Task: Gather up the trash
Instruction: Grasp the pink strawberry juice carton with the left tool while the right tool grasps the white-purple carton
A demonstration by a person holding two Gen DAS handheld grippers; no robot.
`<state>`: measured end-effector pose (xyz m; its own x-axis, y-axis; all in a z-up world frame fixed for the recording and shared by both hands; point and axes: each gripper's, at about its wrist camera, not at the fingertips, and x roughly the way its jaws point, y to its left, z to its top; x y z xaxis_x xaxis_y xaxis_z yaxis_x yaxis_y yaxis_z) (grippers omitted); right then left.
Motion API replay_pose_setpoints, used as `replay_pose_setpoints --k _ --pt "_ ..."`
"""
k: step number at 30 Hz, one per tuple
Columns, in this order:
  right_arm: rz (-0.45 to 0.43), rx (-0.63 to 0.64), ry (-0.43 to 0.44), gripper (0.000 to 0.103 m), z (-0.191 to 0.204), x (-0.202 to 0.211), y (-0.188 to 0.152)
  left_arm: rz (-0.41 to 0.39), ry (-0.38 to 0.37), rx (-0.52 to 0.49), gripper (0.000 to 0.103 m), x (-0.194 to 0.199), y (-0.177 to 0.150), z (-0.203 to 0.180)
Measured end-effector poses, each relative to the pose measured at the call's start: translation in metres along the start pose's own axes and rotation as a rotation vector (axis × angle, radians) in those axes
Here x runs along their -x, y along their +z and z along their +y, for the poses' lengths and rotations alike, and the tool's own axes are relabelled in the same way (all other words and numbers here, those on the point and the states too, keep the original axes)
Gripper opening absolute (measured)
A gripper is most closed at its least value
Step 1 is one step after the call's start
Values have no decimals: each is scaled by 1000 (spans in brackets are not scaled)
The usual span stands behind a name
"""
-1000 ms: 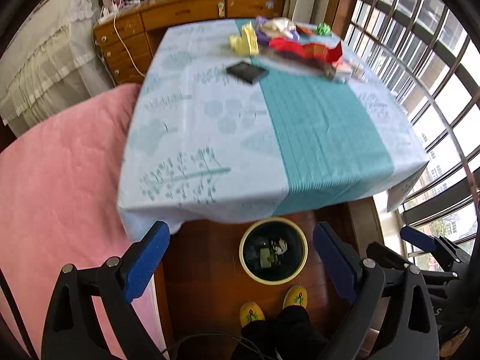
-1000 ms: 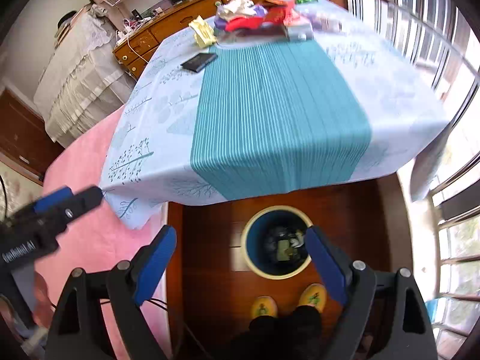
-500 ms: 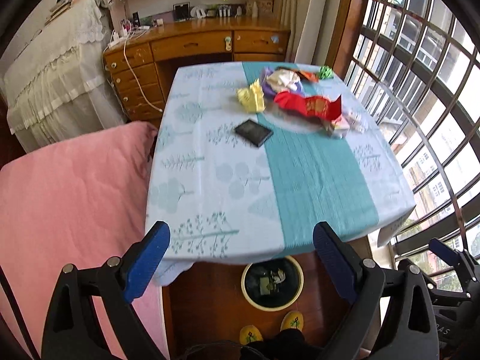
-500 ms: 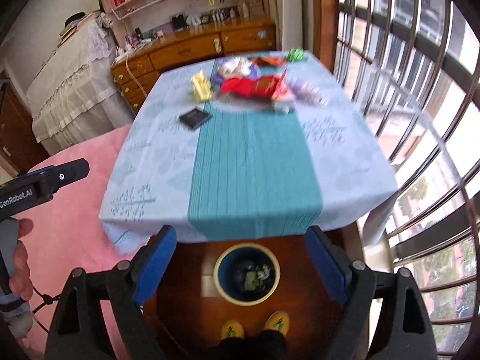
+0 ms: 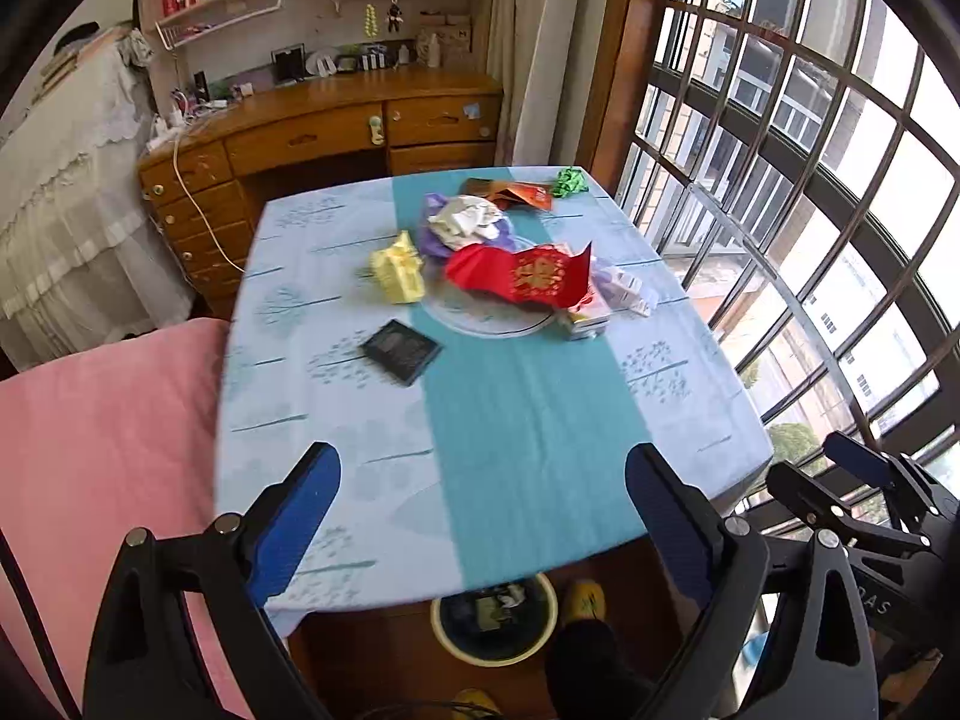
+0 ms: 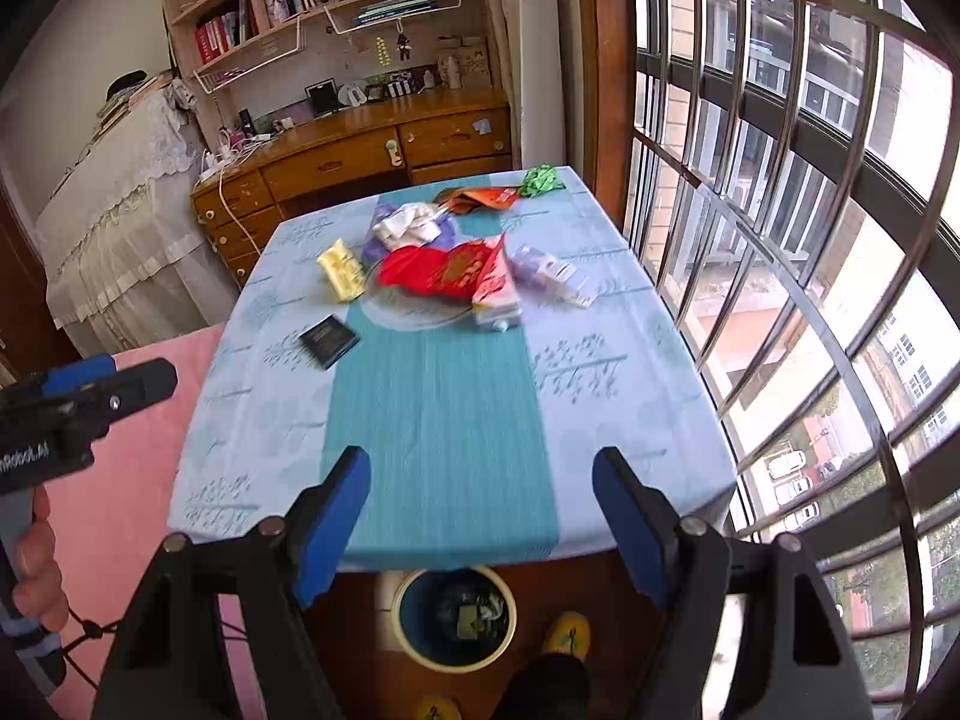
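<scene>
Trash lies at the far half of the table: a red wrapper [image 5: 528, 276] [image 6: 444, 267], a yellow crumpled pack [image 5: 399, 270] [image 6: 341, 267], white crumpled paper [image 5: 465, 219] [image 6: 408, 225], an orange wrapper [image 5: 516, 193] [image 6: 480, 198], a green scrap [image 5: 567, 180] [image 6: 540, 179], a pale purple pack [image 6: 549, 269] and a black flat packet [image 5: 401, 351] [image 6: 329, 339]. A round bin [image 5: 495, 621] [image 6: 454, 618] with trash in it stands on the floor under the near table edge. My left gripper [image 5: 483, 495] and right gripper [image 6: 480, 498] are both open and empty, above the near edge.
The table has a light blue cloth with a teal stripe [image 5: 528, 420]. A pink bed [image 5: 102, 438] lies to the left. A wooden desk [image 5: 324, 132] stands behind. A barred window [image 6: 780, 210] runs along the right. The person's yellow slippers [image 6: 564, 630] are by the bin.
Both grippers have risen and tilted up from the bin toward the tabletop. The bin has slid to the bottom of both views. Both stay open and empty.
</scene>
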<state>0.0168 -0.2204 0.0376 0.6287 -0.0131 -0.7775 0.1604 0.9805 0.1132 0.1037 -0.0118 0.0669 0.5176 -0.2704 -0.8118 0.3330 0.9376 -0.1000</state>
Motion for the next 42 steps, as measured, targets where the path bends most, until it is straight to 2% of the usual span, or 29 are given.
replay_pose_setpoints --k 7,11,16,23,26,33,37,39,41,42 --pt "22 55 72 73 -46 -60 57 62 -1 91 95 -71 52 -37" --pt "76 106 96 62 -75 -108 94 154 5 131 95 -128 78 -67" --pt "155 156 132 61 -111 -172 134 241 22 173 95 -196 96 -100" --pt "250 270 184 61 -126 -254 155 342 68 258 95 -286 101 -119" --pt "281 326 203 60 -126 -281 156 366 72 316 94 -306 100 -115" --pt "351 347 275 55 -124 -323 161 387 99 397 94 -335 105 -103" --pt "359 398 299 37 -115 -335 159 394 115 424 94 -345 109 -99" --pt "341 418 296 37 -112 -334 158 396 127 426 93 -349 110 -99" --pt "335 430 296 37 -111 -333 157 398 127 423 86 -355 112 -102" --pt "334 433 299 37 -111 -332 157 399 115 420 77 -357 113 -104"
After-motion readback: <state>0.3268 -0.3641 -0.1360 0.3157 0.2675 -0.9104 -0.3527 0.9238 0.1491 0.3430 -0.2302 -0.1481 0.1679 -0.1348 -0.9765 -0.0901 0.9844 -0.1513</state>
